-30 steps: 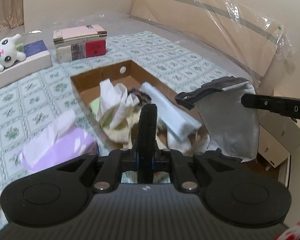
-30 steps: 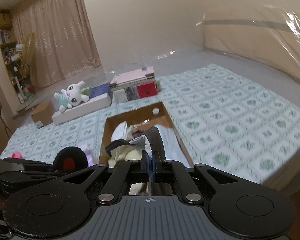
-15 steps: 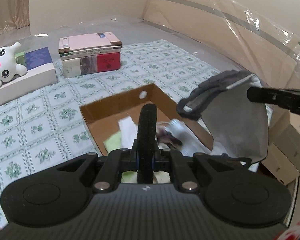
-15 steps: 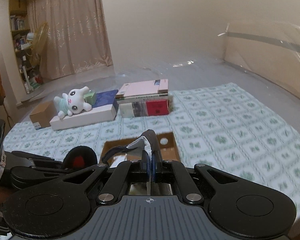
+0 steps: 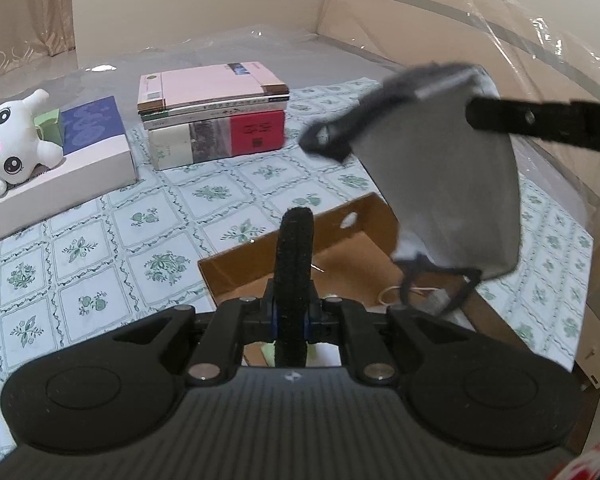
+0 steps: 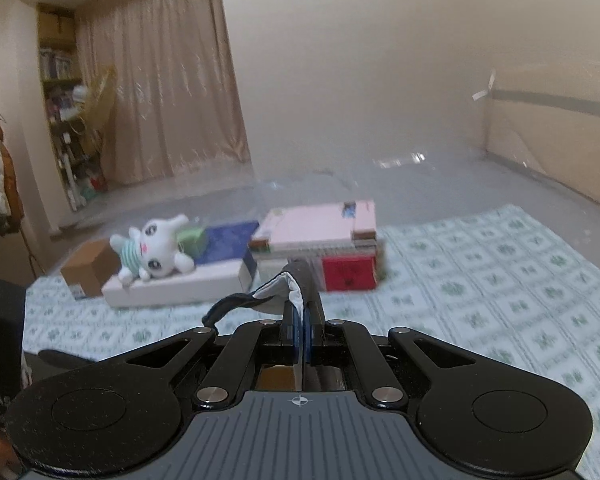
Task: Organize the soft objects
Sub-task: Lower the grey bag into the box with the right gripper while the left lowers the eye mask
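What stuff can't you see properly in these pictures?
- Cardboard box: left wrist view, its inside is mostly hidden behind the left gripper.
- Grey cloth: blurred there; in the right wrist view the right gripper covers nearly all of it.
- Book stack: right wrist view, blur smears the titles.
- Shelf: right wrist view, items too small to name.

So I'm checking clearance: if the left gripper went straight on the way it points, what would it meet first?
Probably the cardboard box: the left gripper points down at its far wall, though depth is unclear.
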Motion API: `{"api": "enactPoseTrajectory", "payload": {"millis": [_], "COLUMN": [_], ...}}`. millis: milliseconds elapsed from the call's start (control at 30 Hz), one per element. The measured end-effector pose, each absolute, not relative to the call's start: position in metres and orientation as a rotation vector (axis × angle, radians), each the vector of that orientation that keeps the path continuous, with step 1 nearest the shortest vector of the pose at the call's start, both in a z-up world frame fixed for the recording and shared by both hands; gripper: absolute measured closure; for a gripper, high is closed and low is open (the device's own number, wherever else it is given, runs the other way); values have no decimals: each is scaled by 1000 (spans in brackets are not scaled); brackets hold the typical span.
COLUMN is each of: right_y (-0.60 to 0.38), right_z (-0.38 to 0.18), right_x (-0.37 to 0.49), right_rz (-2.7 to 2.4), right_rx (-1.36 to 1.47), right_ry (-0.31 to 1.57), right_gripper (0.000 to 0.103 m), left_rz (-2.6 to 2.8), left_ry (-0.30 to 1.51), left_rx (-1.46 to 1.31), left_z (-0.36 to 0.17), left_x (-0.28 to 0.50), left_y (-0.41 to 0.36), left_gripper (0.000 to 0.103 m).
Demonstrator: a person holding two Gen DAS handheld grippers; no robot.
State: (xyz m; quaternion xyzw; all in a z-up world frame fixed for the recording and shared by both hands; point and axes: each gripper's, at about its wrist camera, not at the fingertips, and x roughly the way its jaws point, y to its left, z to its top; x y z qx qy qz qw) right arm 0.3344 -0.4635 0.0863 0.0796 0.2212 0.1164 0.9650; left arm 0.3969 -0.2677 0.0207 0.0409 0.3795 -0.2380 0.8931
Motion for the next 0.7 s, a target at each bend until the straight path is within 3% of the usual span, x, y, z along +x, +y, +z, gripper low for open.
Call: {"api": "enactPoseTrajectory", "payload": {"millis": [67, 300, 500, 700], "right_y": [-461, -463, -467, -464], "right_z": [74, 4, -18, -18], "right_x": [345, 365, 364, 368], "right_rz": [243, 202, 183, 215], "right_rx": [128, 46, 10, 42], "right_ry": [444, 702, 771, 751], "right_gripper": [100, 100, 100, 100], "left_rz": [-488, -497, -507, -520], "left_ry": [799, 832, 847, 827], "left_rx": [82, 89, 101, 124], "left_z": [14, -8, -21, -18], "left_x": [404, 419, 428, 425], "left_y": [-267, -272, -284, -286], "left_gripper": [93, 93, 92, 75]}}
